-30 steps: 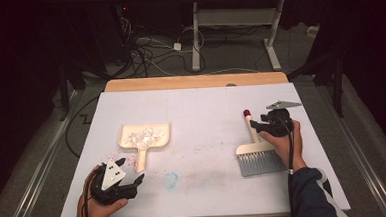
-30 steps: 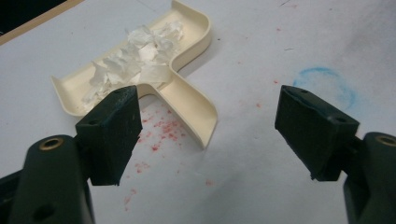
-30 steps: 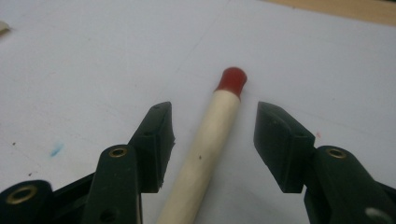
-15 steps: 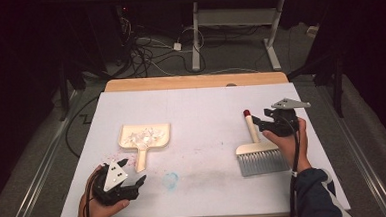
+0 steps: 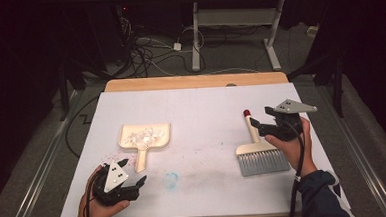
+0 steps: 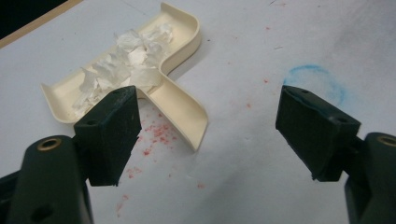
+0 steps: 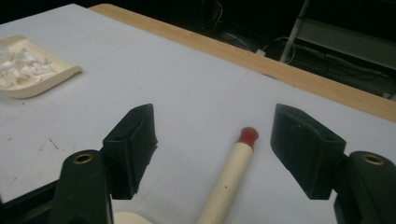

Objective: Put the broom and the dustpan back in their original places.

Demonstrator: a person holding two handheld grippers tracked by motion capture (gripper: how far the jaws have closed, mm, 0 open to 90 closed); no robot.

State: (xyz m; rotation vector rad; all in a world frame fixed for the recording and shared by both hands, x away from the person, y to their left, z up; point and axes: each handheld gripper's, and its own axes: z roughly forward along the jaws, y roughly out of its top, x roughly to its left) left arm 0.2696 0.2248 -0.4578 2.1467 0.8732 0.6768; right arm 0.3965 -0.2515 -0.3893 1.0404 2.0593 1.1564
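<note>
A cream dustpan [image 5: 144,138] lies on the white table left of centre, with white paper scraps [image 6: 122,60] in its tray. My left gripper [image 5: 133,184] rests open near the table's front edge, just short of the dustpan's handle [image 6: 182,112], nothing between its jaws. A hand brush with a cream handle [image 7: 229,186], red tip [image 5: 247,113] and grey bristles [image 5: 263,162] lies at the right. My right gripper [image 5: 256,125] hovers above the brush's handle; its jaws have just been opening and stand open, clear of the handle.
A faint blue ring mark [image 5: 170,180] and red specks [image 6: 156,135] stain the table cover [image 5: 201,113] near the dustpan. The table's wooden far edge [image 5: 194,82] borders dark floor with cables and a desk frame [image 5: 236,21] behind.
My right gripper has let go of the brush handle, opened and risen a little, drawing back to the right. The brush stays flat on the table. The left gripper has kept still.
</note>
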